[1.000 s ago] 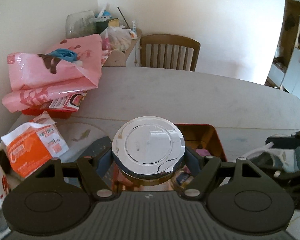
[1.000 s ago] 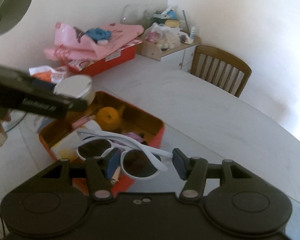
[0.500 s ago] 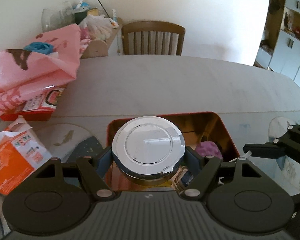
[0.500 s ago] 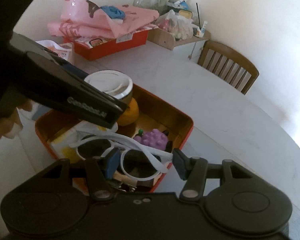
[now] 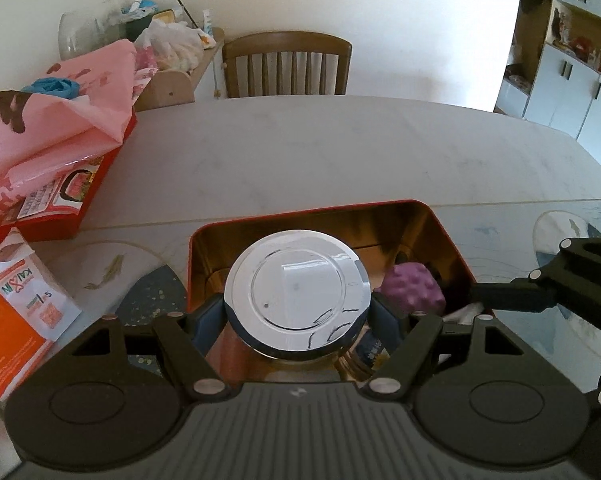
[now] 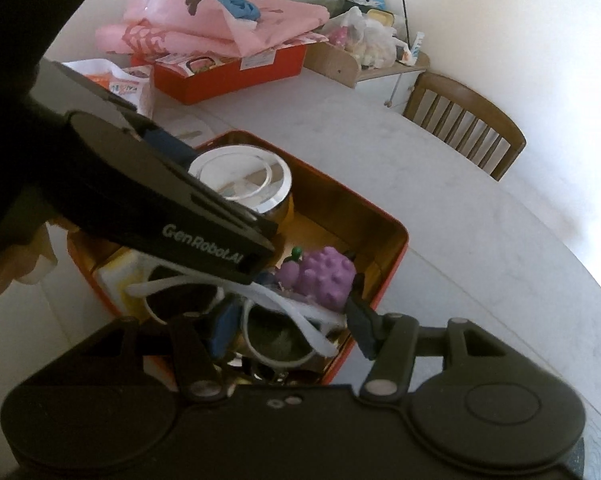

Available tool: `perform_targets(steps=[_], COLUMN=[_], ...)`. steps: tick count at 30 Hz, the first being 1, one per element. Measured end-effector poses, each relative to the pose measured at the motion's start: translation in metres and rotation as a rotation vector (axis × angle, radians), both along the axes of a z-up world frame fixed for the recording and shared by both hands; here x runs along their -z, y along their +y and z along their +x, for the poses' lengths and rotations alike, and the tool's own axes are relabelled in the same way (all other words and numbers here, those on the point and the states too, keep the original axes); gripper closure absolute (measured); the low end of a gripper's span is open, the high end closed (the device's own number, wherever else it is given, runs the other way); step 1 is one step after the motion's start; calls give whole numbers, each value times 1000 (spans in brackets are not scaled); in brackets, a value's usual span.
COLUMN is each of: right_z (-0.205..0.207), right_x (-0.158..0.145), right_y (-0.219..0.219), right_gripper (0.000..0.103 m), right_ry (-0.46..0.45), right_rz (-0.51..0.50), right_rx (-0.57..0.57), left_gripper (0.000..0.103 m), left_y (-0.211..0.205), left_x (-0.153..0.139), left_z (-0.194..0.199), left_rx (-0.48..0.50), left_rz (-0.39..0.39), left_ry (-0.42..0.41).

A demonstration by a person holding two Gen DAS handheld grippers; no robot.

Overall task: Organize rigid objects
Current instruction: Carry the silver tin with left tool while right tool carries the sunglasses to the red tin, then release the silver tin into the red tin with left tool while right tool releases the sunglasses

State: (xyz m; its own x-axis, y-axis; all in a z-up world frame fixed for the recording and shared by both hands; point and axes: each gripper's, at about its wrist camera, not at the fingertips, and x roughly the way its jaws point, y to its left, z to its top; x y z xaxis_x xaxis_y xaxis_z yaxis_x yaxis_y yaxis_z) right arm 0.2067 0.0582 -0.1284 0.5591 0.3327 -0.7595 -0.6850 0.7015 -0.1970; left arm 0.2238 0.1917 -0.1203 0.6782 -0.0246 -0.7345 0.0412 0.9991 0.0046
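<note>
Orange tin [image 6: 392, 248] nearly packed: left gripper [image 5: 298, 318] jaws clamp the jar [image 5: 297, 295] above it; right gripper [image 6: 288, 326] jaws, spread, straddle the sunglasses [image 6: 284, 320] at its six o'clock.

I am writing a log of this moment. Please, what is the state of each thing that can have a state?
Jar: lid on, upright, held over the tin.
Left gripper: shut on the jar.
Right gripper: open around the sunglasses.
Sunglasses: arms unfolded, over the tin's near end.
Tin: open, partly filled.
Purple toy: lying in the tin.
</note>
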Motion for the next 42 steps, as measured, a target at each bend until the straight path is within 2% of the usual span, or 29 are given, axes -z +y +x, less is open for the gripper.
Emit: perform_targets(steps=[10,17,27,31,38,42], right_z=[-2,1,-9,-15,-30,-40], right_x=[-9,-21,-44,-56,-76,-82], right_y=[-10,-22,-51,-64,-87,-97], right_gripper=[27,22,11,1,0,0], right_ry=[29,51,52,45,47,41], right_rz=[45,104,210,277,401,437], right_rx=[5,36,72,84,120,143], left_gripper=[27,25,21,21,19,16], left_y=[1,0,4,6,-3,-11], left_x=[0,0,-23,-32,-48,-56], left_z=[-4,-15,-47,-60,-87,-101], left_rx=[0,-1,-38,-56,-63,-56], left_rz=[-10,-24,-47,-54,-60,-62], left_ry=[8,12,-55,-69,-89,-102])
